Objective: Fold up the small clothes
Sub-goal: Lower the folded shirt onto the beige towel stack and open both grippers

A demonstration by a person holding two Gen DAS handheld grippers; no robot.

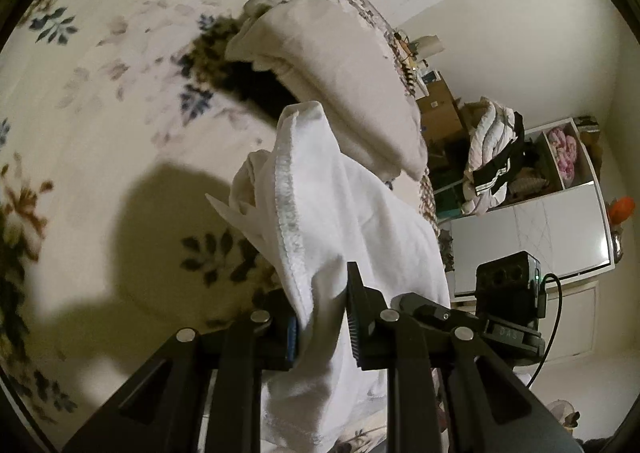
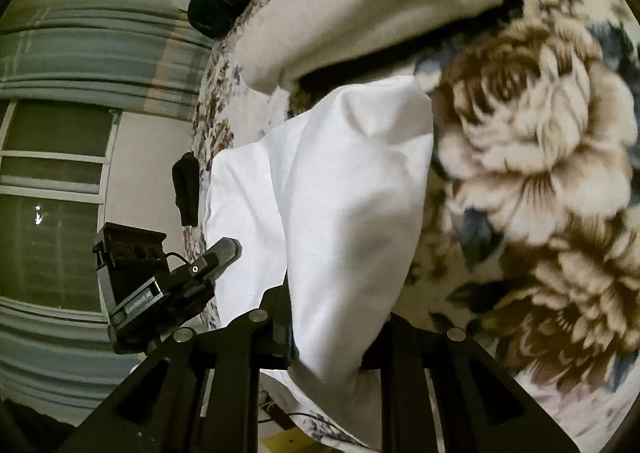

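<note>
Both grippers had the white garment (image 1: 320,213) pinched and off the bed, so this fold was only at its start. The left gripper (image 1: 322,327) sat nearly closed, its 2 black fingers (image 1: 356,317) squeezing a bunched edge of the cloth, with the stitched hem running up and away from the jaws. Over on the other side, the right gripper (image 2: 328,337) was just as tightly closed, the white garment (image 2: 332,193) ballooning up out of its jaws and hiding most of the pads.

The cloth hung between the 2 tools, draping forward from each and hovering above the floral bedspread (image 1: 100,113), which carried its shadow. No crease was made yet, by my reading: the piece looked loose and rumpled, needing to be spread flat before any fold.

Behind it, near the far edge of the bed, a cream folded pile (image 1: 340,65) was already lying on the bedspread, possibly finished work, though I could not tell that for sure.
</note>
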